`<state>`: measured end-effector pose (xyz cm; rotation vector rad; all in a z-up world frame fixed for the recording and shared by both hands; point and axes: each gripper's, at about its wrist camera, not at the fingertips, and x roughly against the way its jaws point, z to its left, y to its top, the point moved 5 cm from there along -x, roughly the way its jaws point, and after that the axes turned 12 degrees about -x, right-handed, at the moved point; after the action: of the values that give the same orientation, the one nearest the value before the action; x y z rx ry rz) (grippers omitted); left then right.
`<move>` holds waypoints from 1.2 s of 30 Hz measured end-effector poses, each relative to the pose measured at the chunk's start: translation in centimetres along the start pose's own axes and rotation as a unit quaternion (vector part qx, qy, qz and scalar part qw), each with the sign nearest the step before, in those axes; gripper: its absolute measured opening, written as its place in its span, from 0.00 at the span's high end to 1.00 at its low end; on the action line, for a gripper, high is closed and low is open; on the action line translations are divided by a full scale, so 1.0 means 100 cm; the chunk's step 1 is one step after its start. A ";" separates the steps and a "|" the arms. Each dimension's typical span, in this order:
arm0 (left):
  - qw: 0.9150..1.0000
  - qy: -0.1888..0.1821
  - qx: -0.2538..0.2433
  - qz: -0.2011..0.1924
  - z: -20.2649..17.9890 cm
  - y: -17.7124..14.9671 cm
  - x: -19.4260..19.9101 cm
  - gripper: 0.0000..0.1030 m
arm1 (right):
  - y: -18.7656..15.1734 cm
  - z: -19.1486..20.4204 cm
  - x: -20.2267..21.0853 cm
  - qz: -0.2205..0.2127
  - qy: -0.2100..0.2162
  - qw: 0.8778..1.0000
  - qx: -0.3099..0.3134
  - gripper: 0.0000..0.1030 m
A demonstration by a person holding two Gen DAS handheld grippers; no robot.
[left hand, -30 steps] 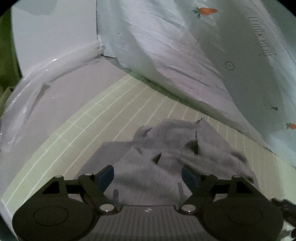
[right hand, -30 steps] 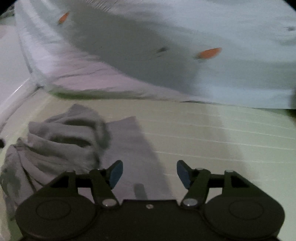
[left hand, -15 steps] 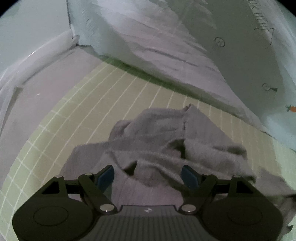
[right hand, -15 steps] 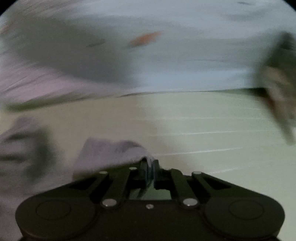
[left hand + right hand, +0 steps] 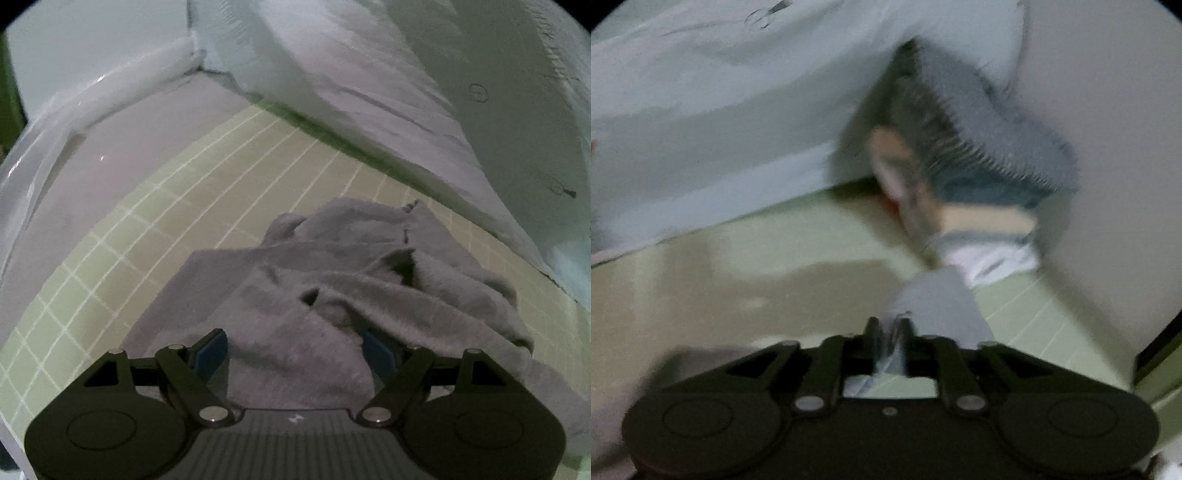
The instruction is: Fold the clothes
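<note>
Your folding has barely begun, by the look of it: the crumpled grey terry-cloth garment (image 5: 351, 280) lies bunched in a heap at the lower middle of the left wrist frame, on the pale green grid-lined mat (image 5: 177, 206), with no flat panel or crease yet made. Your left tool (image 5: 295, 350) sits at the bottom of that frame with its blue pads wide apart, straddling the near fold of the cloth but not pinching it. Your right tool (image 5: 889, 332), at the bottom centre of the blurred right wrist frame, has its pads drawn together on a corner of the same grey cloth, which rises just above them. Left to do, I judge: spread the piece flat, then make every fold. No basket or bin shows in either frame; a blurred pile of folded fabrics (image 5: 967, 177) sits at the centre right of the right wrist frame, against the pale blue carrot-print sheet (image 5: 720, 110), but I cannot tell what holds it
</note>
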<state>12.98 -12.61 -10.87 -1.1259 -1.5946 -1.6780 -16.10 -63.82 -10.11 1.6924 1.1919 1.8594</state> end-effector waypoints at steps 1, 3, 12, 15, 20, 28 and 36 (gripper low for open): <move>1.000 -0.005 0.007 0.003 0.002 -0.002 -0.001 0.21 | -0.009 0.010 0.005 0.006 0.019 1.000 0.006 0.53; 1.000 -0.016 0.021 0.007 0.004 -0.006 -0.001 0.21 | -0.025 0.031 0.014 0.022 0.064 0.998 0.017 0.49; 0.996 -0.092 0.018 -0.014 -0.008 -0.020 0.015 0.99 | -0.077 0.107 0.058 0.071 0.185 0.976 0.087 0.48; 0.996 -0.090 0.004 -0.029 -0.008 -0.036 0.032 1.00 | -0.086 0.113 0.077 0.069 0.208 0.968 0.119 0.48; 0.996 -0.088 0.012 -0.010 0.000 -0.081 0.050 1.00 | -0.101 0.109 0.091 0.090 0.228 0.959 0.143 0.48; 0.995 -0.086 0.026 0.045 0.012 -0.133 0.054 0.99 | -0.139 0.101 0.106 0.120 0.242 0.947 0.173 0.48; 0.998 -0.057 0.033 0.024 0.039 -0.133 0.070 0.52 | -0.144 0.113 0.126 0.128 0.266 0.944 0.147 0.40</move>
<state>-0.99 -5.94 -11.91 -1.2361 -1.6674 -1.5428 -12.21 -42.28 -13.97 1.5972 1.5801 2.5165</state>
